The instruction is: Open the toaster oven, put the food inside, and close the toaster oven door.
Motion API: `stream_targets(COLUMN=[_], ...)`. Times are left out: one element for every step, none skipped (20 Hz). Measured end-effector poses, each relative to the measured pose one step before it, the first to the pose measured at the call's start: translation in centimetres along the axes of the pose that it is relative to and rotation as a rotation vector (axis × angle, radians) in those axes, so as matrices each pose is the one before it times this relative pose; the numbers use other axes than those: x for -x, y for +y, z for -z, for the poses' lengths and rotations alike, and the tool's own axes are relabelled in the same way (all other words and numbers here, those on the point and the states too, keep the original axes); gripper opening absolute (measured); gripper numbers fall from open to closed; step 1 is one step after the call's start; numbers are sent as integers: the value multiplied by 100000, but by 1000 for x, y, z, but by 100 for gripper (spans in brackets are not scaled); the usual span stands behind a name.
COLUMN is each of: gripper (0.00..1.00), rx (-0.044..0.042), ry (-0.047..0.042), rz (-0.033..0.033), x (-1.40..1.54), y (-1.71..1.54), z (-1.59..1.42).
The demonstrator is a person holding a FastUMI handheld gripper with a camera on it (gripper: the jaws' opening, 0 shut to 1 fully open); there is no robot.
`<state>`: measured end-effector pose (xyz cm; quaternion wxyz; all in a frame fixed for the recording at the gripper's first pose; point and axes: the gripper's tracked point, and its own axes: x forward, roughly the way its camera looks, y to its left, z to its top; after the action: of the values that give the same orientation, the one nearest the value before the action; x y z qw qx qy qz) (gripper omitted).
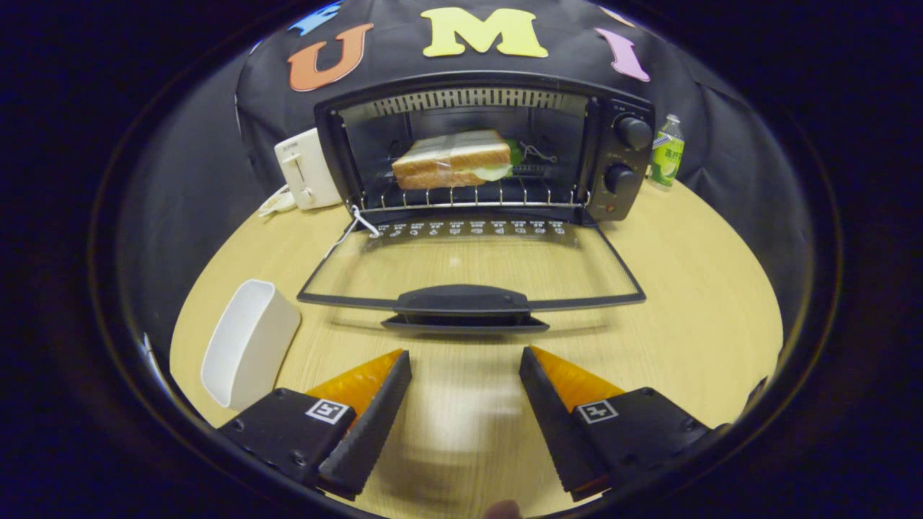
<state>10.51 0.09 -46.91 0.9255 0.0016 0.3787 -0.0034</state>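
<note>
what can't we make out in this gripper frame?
- Sandwich on the oven rack: its back is hidden by its own bulk.
- Toaster oven dial markings: too small.
- Bottle: lower part behind the oven.
- White container: inside faces away.
- Gripper, fingers open, empty: table between them blurred.

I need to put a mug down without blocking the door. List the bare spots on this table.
Bare tabletop lies right of the open door, in front of the bottle, and another patch between the door handle and the open, empty tool. The left is crowded: white dish, white toaster and its cord. The sandwich sits inside the toaster oven.
</note>
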Motion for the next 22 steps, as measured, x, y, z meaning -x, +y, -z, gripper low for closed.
stream_targets(gripper=[99,99,99,99,99,99,99,99,99,99,98,99,99,99,99,99,99,99,99,99,99,99], rx=[366,-598,-205,-432,-842,-1493,-1790,-1247,-878,100,265,847,1257,979,552,513,632,1401,1581,693,-413,-663], ry=[848,-453,234,-158,347,169,541,361,-116,-356,-1041,-1426,-1342,-1658,-1840,-2109,-2496,-2859,-2041,-1290,-1109,-1461], rz=[609,966,595,392,-34,-412,-410,-83,164,346,453,624,771,748,652,403,79,-103,-279,-305,9,-1], x=[-209,-79,-18,-11,31,203,253,305,410,502,636,553,558,566,363,190,266,111,52,-87,-303,13], y=[72,-32,16,40,42,11,35,49,53,100,87,136,189,72,128,-32,72,123,47,-30,96,-105], z=[34,-185,38,-159,27,-256,-184,-280,-289,-357,-398,-553,-661,-822,-1062,-1123,-1130,-1256,-1072,-1044,-1827,-1039])
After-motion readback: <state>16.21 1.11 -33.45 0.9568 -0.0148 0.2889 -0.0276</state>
